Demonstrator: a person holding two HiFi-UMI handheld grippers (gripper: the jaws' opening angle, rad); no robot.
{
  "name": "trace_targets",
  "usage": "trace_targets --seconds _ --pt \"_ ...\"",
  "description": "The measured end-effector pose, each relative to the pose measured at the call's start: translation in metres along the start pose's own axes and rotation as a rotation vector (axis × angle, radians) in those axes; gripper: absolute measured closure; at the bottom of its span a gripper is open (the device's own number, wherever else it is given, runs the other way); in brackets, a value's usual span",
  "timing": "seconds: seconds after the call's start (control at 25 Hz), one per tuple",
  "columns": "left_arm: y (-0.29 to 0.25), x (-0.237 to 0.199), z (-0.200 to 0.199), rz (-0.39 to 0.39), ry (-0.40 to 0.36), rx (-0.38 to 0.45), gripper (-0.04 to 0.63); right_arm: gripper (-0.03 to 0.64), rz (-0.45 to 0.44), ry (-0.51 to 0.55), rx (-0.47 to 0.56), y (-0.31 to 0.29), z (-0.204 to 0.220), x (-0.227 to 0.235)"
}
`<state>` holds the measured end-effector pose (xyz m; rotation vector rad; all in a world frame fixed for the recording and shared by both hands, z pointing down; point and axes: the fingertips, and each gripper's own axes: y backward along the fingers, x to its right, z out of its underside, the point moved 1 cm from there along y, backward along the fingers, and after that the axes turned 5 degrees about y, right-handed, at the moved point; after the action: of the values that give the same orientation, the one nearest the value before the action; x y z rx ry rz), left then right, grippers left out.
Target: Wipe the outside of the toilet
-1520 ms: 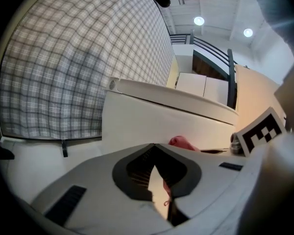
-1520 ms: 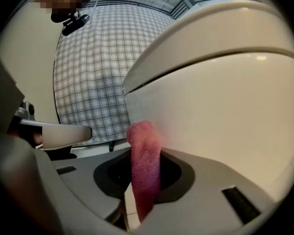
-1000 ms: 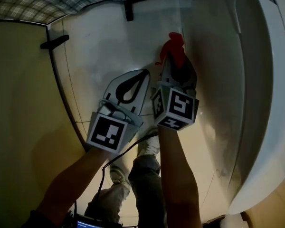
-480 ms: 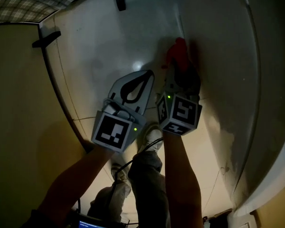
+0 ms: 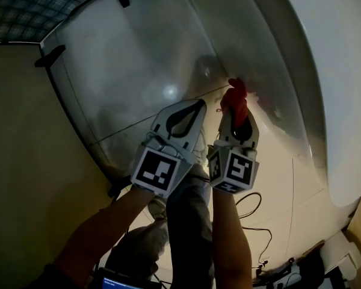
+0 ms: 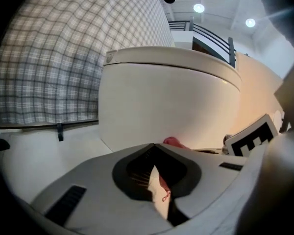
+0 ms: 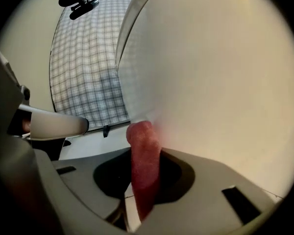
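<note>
The white toilet (image 5: 325, 71) curves down the right side of the head view, and its bowl wall fills the right gripper view (image 7: 220, 82). My right gripper (image 5: 239, 104) is shut on a red cloth (image 5: 236, 98), whose tip touches the toilet's lower outer wall. In the right gripper view the red cloth (image 7: 144, 165) stands up between the jaws against the white wall. My left gripper (image 5: 197, 107) hangs just left of it, shut with nothing in it. The left gripper view shows the toilet (image 6: 171, 102) ahead and a bit of red cloth (image 6: 174, 142).
A pale tiled floor (image 5: 138, 59) lies below, with a checked wall (image 6: 63, 58) behind the toilet. A yellowish partition (image 5: 24, 161) stands on the left. A dark cable (image 5: 256, 221) trails on the floor by the person's legs and shoes.
Both grippers have come lower along the toilet's side, and the view has swung so that the toilet sits further right. The red cloth stays held against the wall.
</note>
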<state>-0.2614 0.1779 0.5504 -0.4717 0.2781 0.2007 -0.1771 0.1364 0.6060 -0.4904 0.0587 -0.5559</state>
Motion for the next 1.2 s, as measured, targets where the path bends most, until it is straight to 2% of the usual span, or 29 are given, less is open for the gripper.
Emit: trace_targets --seconds 0.16,0.28,0.36,0.52,0.72,0.84,1.0,1.2 --pt "0.023 0.041 -0.017 0.049 -0.016 0.008 0.584 0.534 0.034 -0.03 0.016 0.042 -0.013 0.009" --pt "0.062 0.067 -0.056 0.05 -0.028 0.014 0.586 0.534 0.026 -0.037 0.036 0.092 -0.055 0.002" --pt "0.092 0.084 -0.094 0.056 -0.067 0.01 0.584 0.534 0.007 -0.026 0.052 0.132 -0.095 -0.007" --pt "0.156 0.122 -0.197 0.058 -0.199 0.081 0.584 0.534 -0.093 0.022 0.106 0.222 -0.195 -0.032" --pt "0.229 0.195 -0.312 0.051 -0.221 0.093 0.584 0.534 -0.17 0.051 0.163 0.332 -0.324 -0.047" --pt "0.262 0.227 -0.357 0.036 -0.218 0.139 0.584 0.534 -0.215 0.09 0.213 0.383 -0.392 -0.046" --pt "0.287 0.267 -0.408 0.008 -0.217 0.217 0.584 0.534 -0.333 0.142 0.263 0.418 -0.457 -0.032" --pt "0.29 0.31 -0.458 -0.119 -0.214 0.334 0.584 0.534 -0.48 0.178 0.329 0.442 -0.505 0.009"
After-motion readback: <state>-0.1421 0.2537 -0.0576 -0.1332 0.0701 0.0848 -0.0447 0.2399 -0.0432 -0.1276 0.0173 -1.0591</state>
